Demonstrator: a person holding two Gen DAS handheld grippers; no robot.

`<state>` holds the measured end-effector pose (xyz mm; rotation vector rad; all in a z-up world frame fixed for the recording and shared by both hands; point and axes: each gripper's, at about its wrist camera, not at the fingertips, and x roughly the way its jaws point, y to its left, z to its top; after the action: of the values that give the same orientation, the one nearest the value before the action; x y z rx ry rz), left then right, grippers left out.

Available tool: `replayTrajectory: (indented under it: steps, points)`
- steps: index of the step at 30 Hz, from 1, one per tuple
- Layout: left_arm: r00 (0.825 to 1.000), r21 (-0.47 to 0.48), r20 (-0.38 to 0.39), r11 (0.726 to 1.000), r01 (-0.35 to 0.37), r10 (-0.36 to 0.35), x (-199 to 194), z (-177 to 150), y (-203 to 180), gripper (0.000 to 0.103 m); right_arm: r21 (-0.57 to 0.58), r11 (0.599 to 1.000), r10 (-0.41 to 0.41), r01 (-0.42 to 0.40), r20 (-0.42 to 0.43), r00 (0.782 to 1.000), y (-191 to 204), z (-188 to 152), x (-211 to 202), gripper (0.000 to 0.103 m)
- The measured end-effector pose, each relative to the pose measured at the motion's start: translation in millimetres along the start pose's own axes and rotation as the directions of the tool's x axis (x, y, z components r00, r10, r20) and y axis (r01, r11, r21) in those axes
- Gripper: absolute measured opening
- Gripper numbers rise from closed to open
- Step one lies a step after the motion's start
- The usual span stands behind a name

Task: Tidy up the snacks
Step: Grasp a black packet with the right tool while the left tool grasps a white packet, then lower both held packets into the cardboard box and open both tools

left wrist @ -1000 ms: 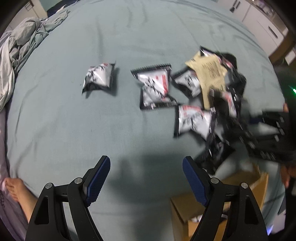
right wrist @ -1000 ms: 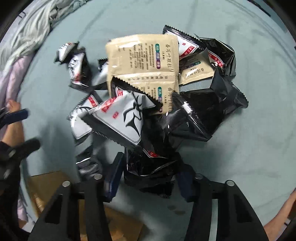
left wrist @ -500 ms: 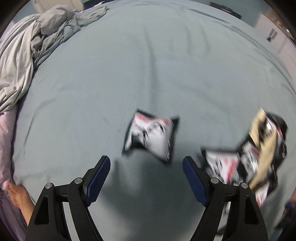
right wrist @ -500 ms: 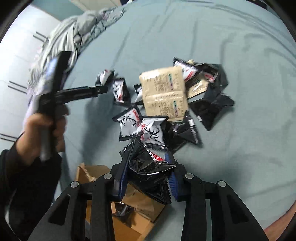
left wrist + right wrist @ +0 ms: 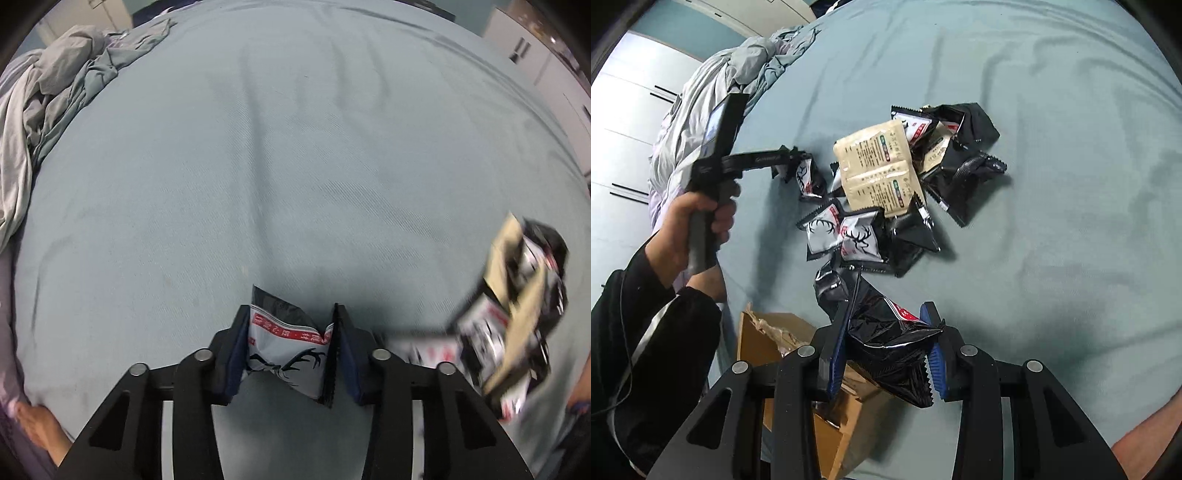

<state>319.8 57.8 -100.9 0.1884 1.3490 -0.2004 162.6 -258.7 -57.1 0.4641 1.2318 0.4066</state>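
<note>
teal bedsheet, rumpled grey blanket; white cabinets

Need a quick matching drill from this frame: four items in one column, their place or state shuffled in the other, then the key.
1. white deer-print packet
2. black packet
3. tan sachet
4. cardboard box

A. on top of the snack pile
B. clamped in the right gripper
C. open, below the pile beside the bed
D. clamped in the left gripper

Pairs: 1-D, 2-B, 3-A, 4-C
</note>
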Motion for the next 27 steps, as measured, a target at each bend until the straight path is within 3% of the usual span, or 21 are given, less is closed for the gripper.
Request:
replayTrajectory:
  steps: [4, 9, 15, 18, 21, 27]
  points:
    - [1.000, 0.019, 0.013, 1.000, 0.022, -0.022, -36.6, -27.0, -1.2, 0.038, -0.032, 0.999, -0.019, 0.019, 0.001, 1.000, 10.4, -5.4, -4.1, 0.035]
    - [0.993, 0.159, 0.107, 0.987, 0.025, -0.042, -104.9, -76.9, -25.9, 0.038, -0.064, 0.995, -0.081, 0.080, -0.004, 0.997, 20.4, -16.7, -9.5, 0.035]
    - [0.983, 0.357, 0.056, 0.923, 0.143, -0.174, -163.2, -178.4, -79.0, 0.038, -0.085, 0.988, -0.130, 0.130, 0.002, 0.992, 40.7, -28.3, -25.1, 0.035]
    - [0.978, 0.416, 0.022, 0.891, 0.178, -0.206, -167.6, -205.3, -93.1, 0.038, -0.074, 0.989, -0.127, 0.127, 0.006, 0.992, 52.4, -32.5, -33.0, 0.035]
    - [0.980, 0.456, 0.018, 0.874, 0.169, -0.199, -165.4, -223.9, -108.6, 0.039, -0.080, 0.987, -0.135, 0.137, 0.028, 0.990, 66.8, -35.2, -43.4, 0.035]
    - [0.985, 0.451, 0.015, 0.880, 0.146, -0.171, -156.6, -231.5, -115.7, 0.039, -0.124, 0.980, -0.144, 0.157, 0.112, 0.983, 94.3, -44.0, -82.3, 0.036]
